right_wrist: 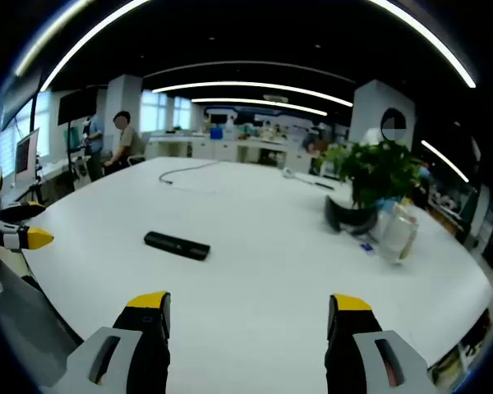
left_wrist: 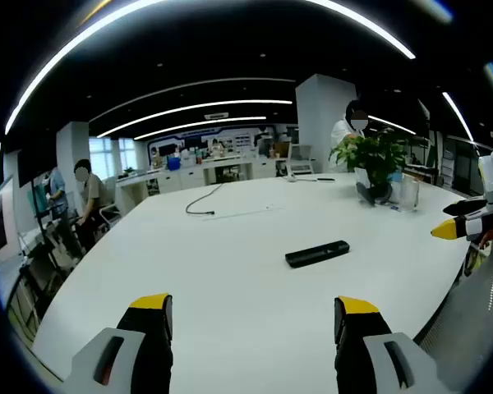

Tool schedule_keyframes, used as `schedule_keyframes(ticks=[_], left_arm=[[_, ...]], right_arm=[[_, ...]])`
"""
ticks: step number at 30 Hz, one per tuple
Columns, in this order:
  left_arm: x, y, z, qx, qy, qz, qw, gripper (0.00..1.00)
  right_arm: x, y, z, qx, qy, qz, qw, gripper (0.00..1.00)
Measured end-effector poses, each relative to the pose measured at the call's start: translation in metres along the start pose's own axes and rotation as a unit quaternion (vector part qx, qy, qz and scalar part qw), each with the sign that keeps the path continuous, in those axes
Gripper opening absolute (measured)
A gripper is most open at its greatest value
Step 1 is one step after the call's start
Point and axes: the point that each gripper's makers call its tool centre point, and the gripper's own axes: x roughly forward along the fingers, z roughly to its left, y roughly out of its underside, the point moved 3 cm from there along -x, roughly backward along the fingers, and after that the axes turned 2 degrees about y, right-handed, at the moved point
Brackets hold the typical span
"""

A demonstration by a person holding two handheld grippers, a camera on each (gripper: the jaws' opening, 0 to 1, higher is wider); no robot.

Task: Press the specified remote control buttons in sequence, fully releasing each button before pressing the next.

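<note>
A black remote control lies flat on the big white table, a little ahead of my left gripper and to its right. That gripper is open, its yellow-tipped jaws wide apart with nothing between them. The right gripper's yellow tip enters at the right edge. In the right gripper view the remote control lies ahead and to the left of my right gripper, which is open and empty. The left gripper's tip pokes in from the left edge.
A potted plant and a clear cup stand on the table to the right. A black cable lies farther off. People sit at desks on the left, and one stands behind the plant.
</note>
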Motion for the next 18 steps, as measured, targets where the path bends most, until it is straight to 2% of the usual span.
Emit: schedule_keyframes(ticks=[18], left_arm=[[0.0001, 0.0004, -0.0019, 0.002, 0.003, 0.002, 1.0000, 0.84]], right_arm=[[-0.0002, 0.0011, 0.0002, 0.000, -0.002, 0.002, 1.0000, 0.77]])
